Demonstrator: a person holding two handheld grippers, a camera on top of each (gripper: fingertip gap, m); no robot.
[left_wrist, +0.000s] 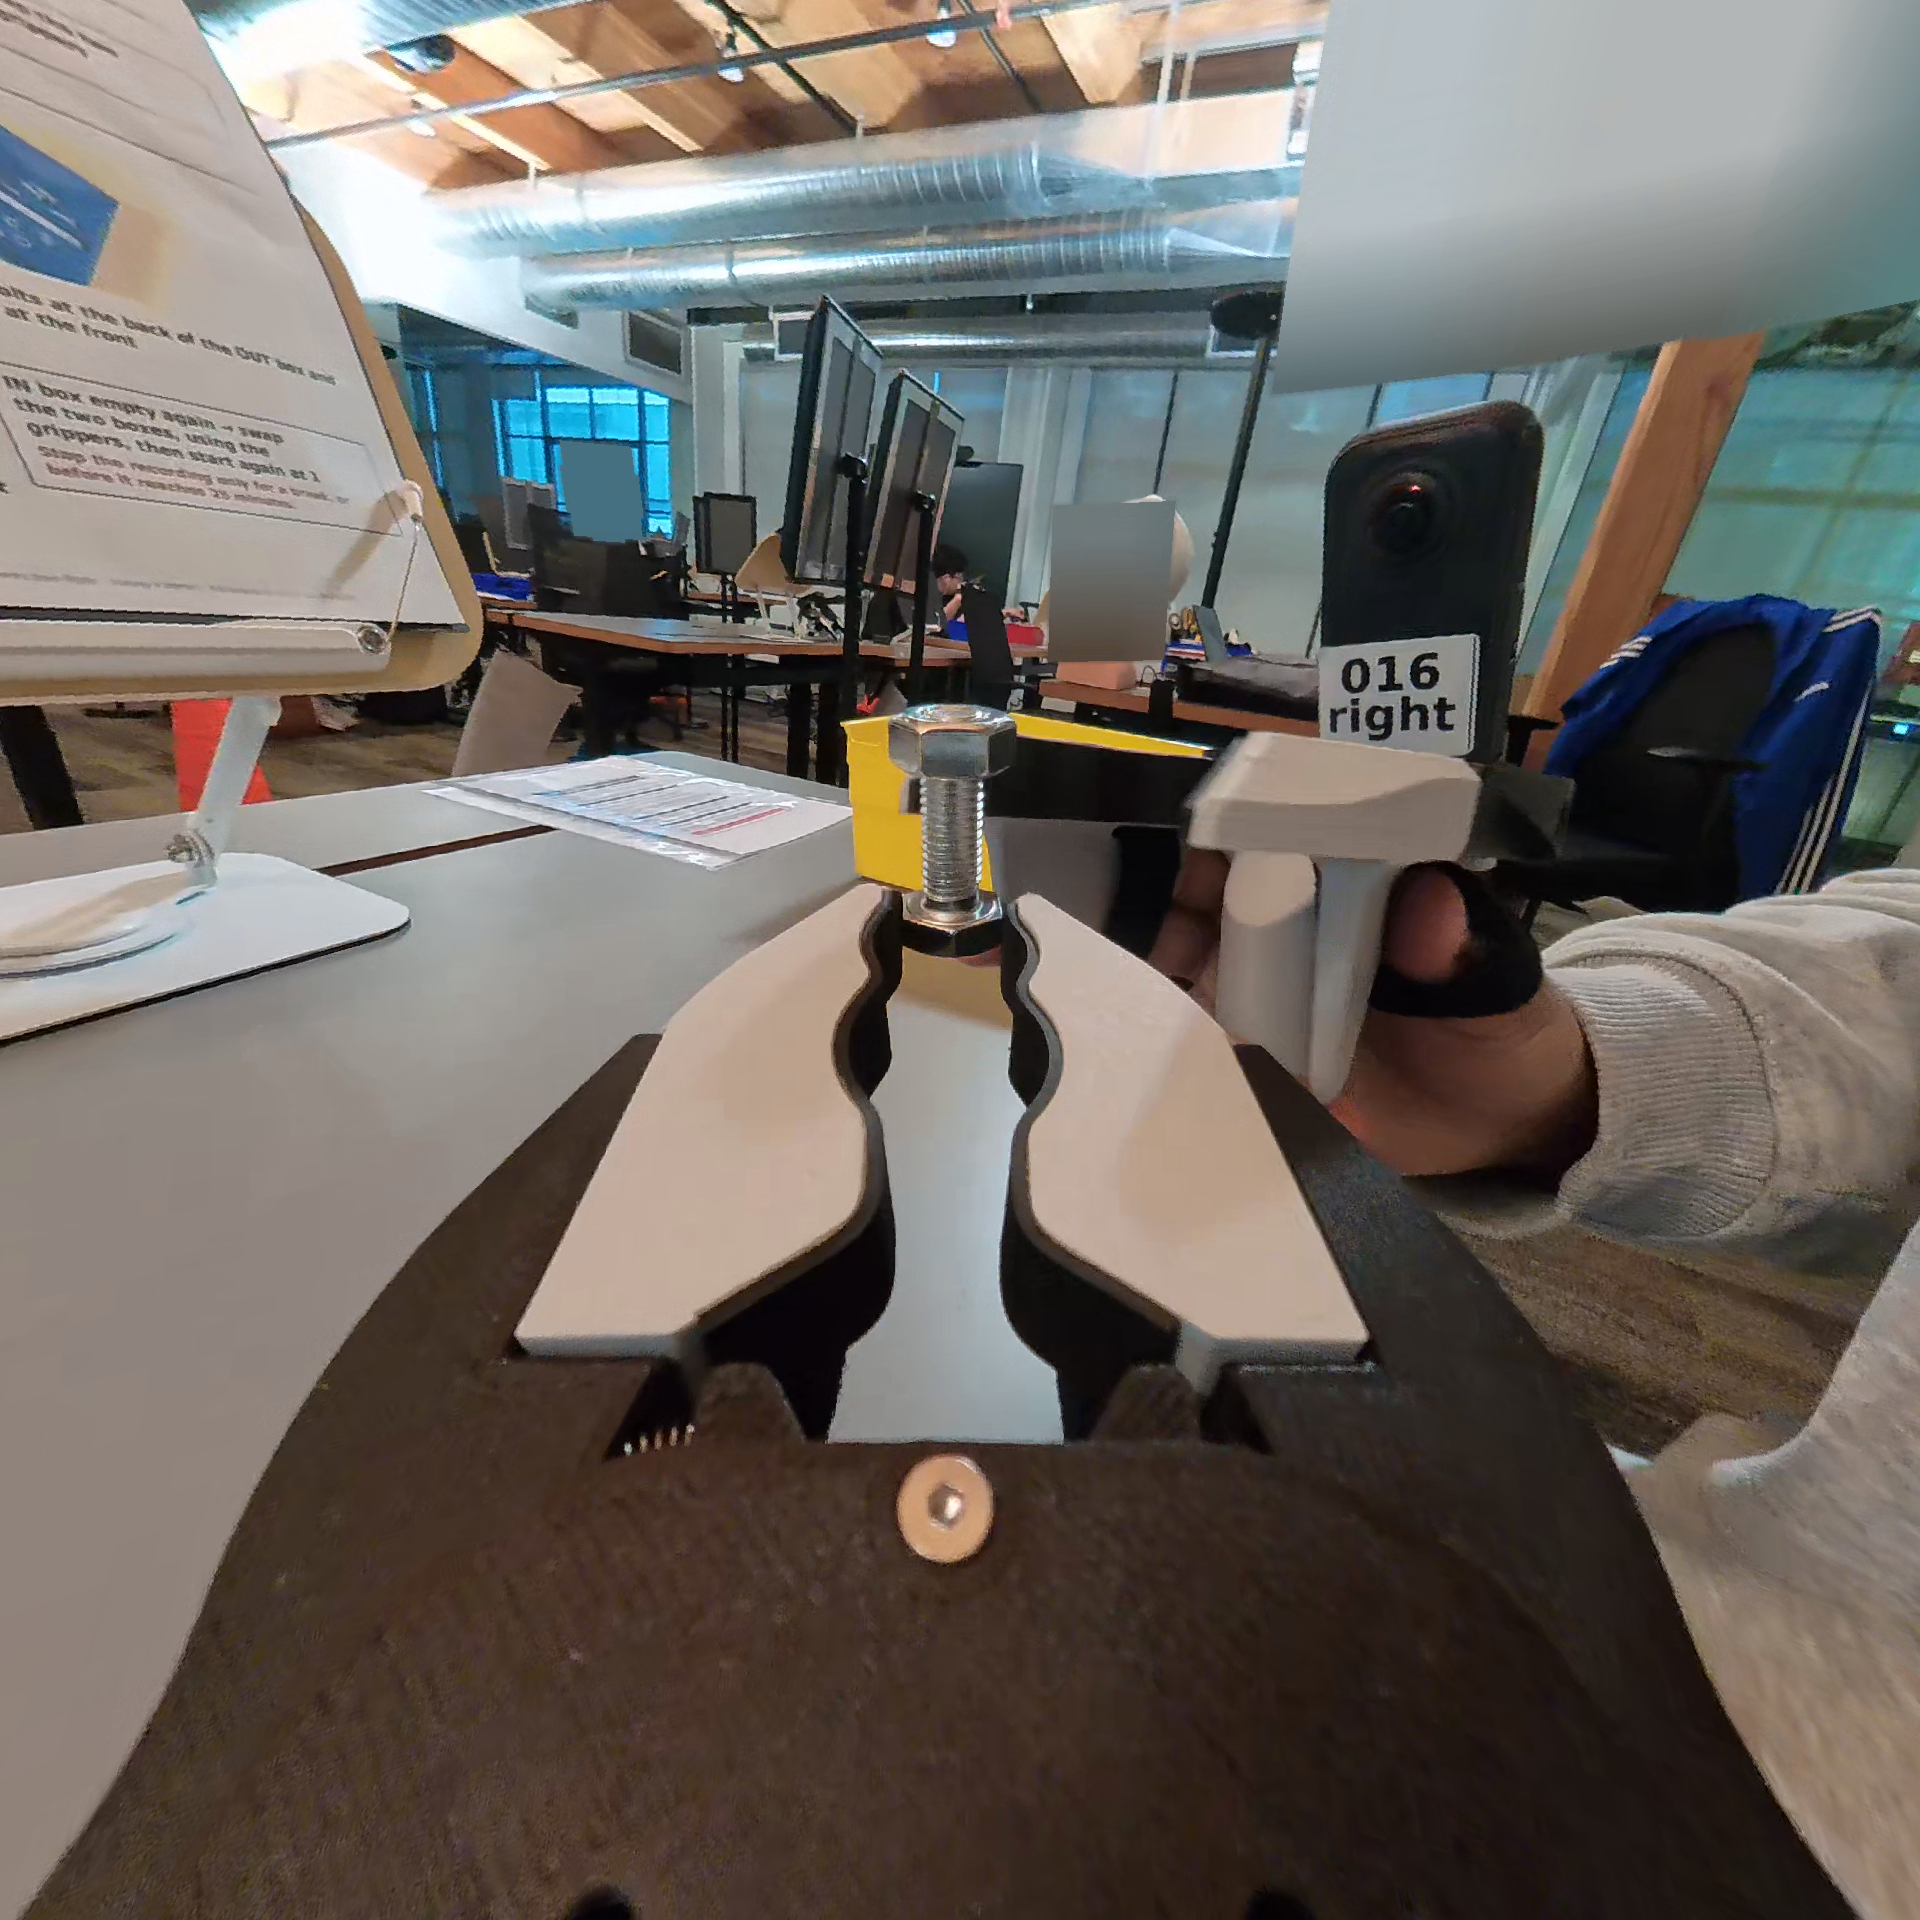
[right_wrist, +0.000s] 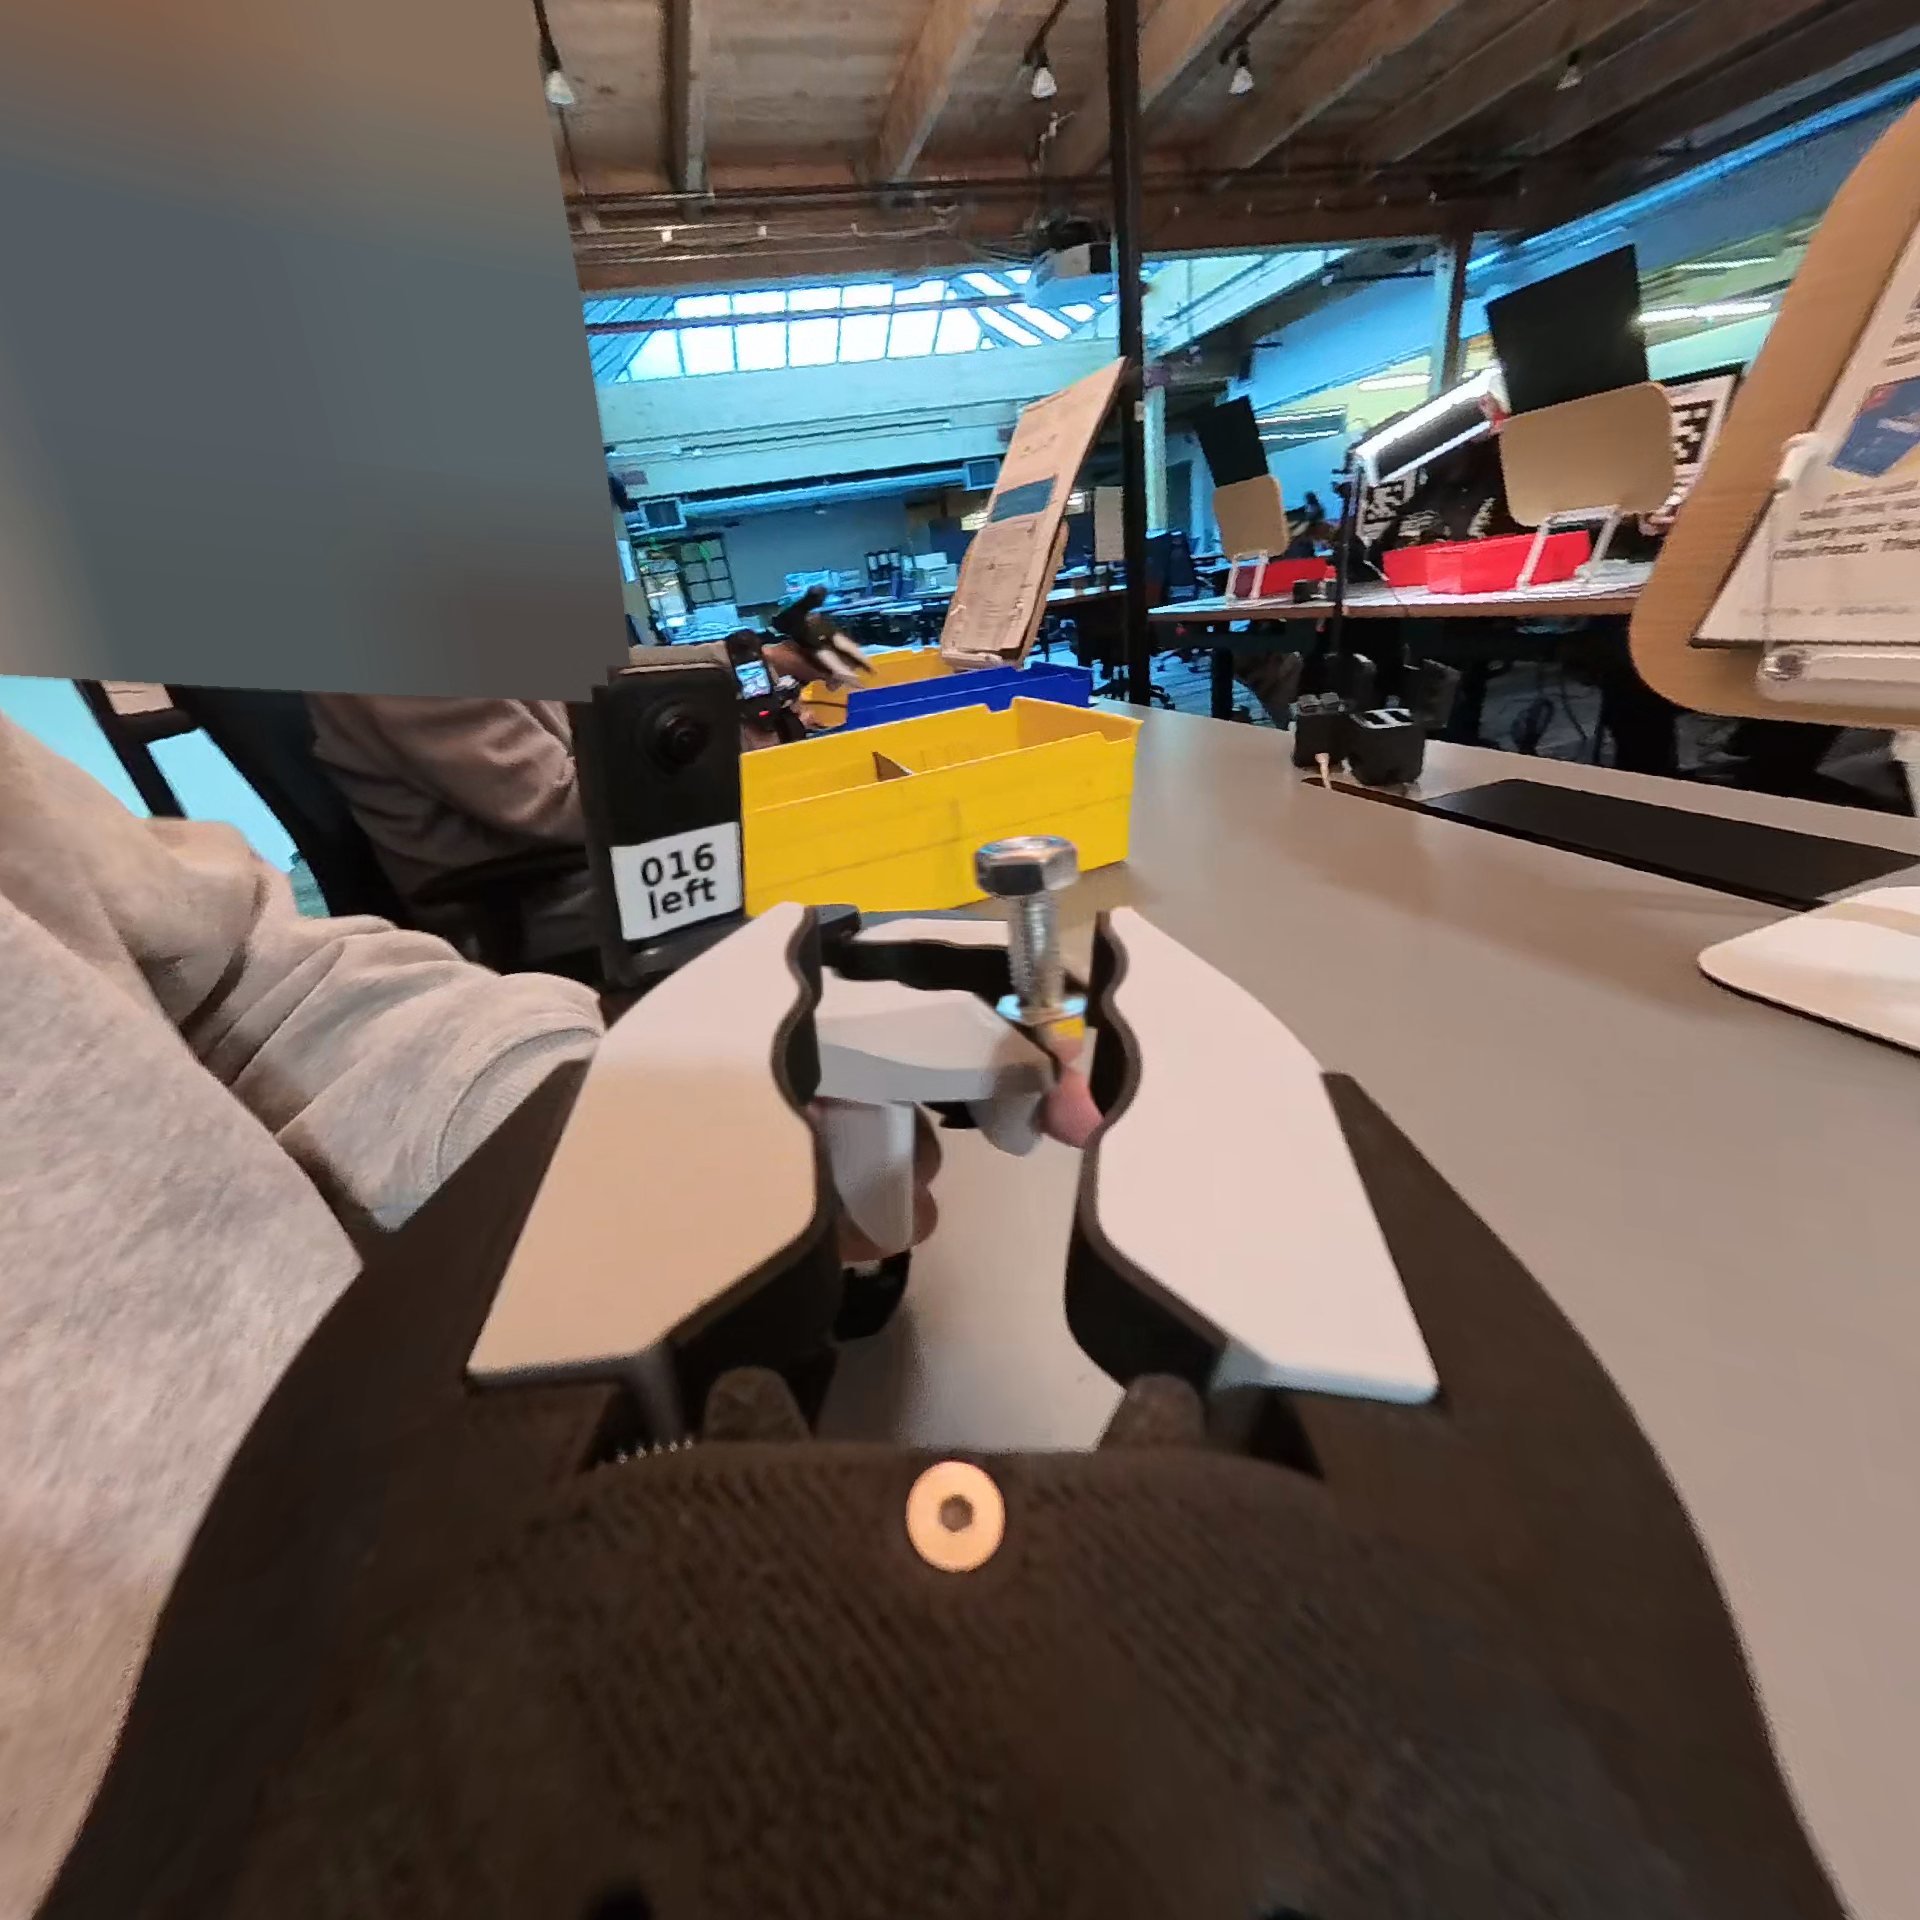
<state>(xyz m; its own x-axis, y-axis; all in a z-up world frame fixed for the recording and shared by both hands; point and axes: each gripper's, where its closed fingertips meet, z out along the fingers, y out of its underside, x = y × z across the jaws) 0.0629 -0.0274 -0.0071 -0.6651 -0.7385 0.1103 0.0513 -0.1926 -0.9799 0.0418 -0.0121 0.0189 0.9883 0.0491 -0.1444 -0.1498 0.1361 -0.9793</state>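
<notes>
A silver hex bolt (left_wrist: 951, 800) stands upright, head up, with a nut (left_wrist: 951, 923) and a washer low on its thread. My left gripper (left_wrist: 948, 930) is shut on the nut and holds the bolt above the grey table (left_wrist: 364, 1143). In the right wrist view the bolt (right_wrist: 1027, 914) stands between the tips of my right gripper (right_wrist: 956, 935), closer to the right finger (right_wrist: 1226, 1143), with neither finger touching it. The right gripper is open. The left gripper's white fingers (right_wrist: 904, 1049) come in from the left. The right gripper (left_wrist: 1122, 805) also shows beside the bolt in the left wrist view.
A yellow divided bin (right_wrist: 935, 821) stands on the table just behind the bolt, with a blue bin (right_wrist: 966, 691) behind it. A document stand (left_wrist: 208, 416) on a white base (left_wrist: 260, 914) is at the left. A laminated sheet (left_wrist: 644, 805) and a black mat (right_wrist: 1662, 831) lie on the table. Left and right tips are no more than a few centimetres apart.
</notes>
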